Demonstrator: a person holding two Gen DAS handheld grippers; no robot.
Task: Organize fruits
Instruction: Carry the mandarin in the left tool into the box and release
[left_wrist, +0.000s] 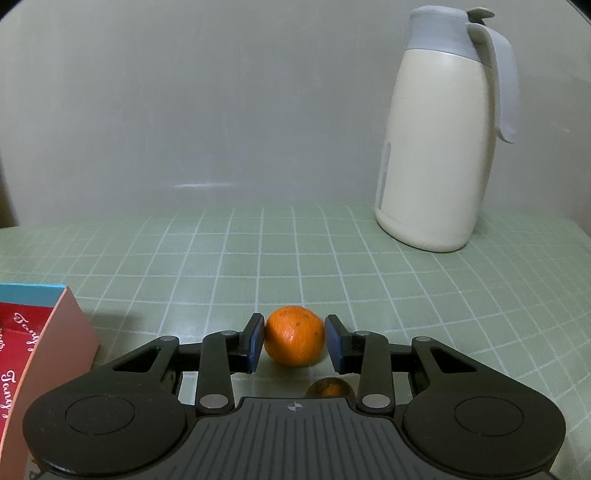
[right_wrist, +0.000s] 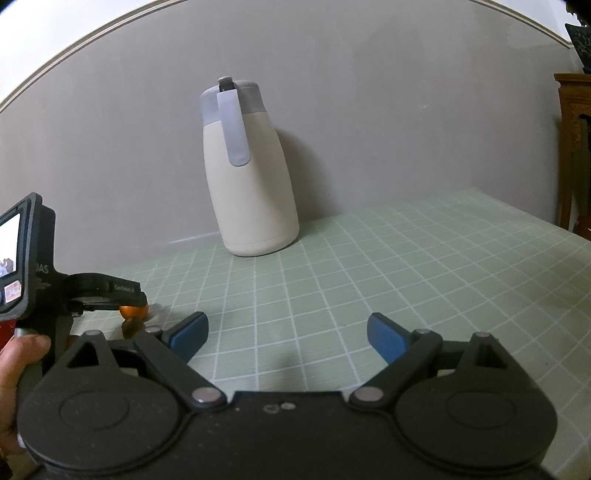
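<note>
While the left gripper pinches the small round orange mandarin across its soft, bruisable middle, the right gripper hangs wide open, empty.

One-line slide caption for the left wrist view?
Left gripper closed on an orange over the green grid mat; cream jug behind, red box at left.

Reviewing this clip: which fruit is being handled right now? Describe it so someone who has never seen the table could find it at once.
Start from the tall cream jug with the grey lid, standing at the back of the green checked table. Come toward the near edge, just right of the red and blue box. There sits the small orange, between the blue-padded jaws of the left gripper; it is the only round, bright orange thing in sight.
</note>
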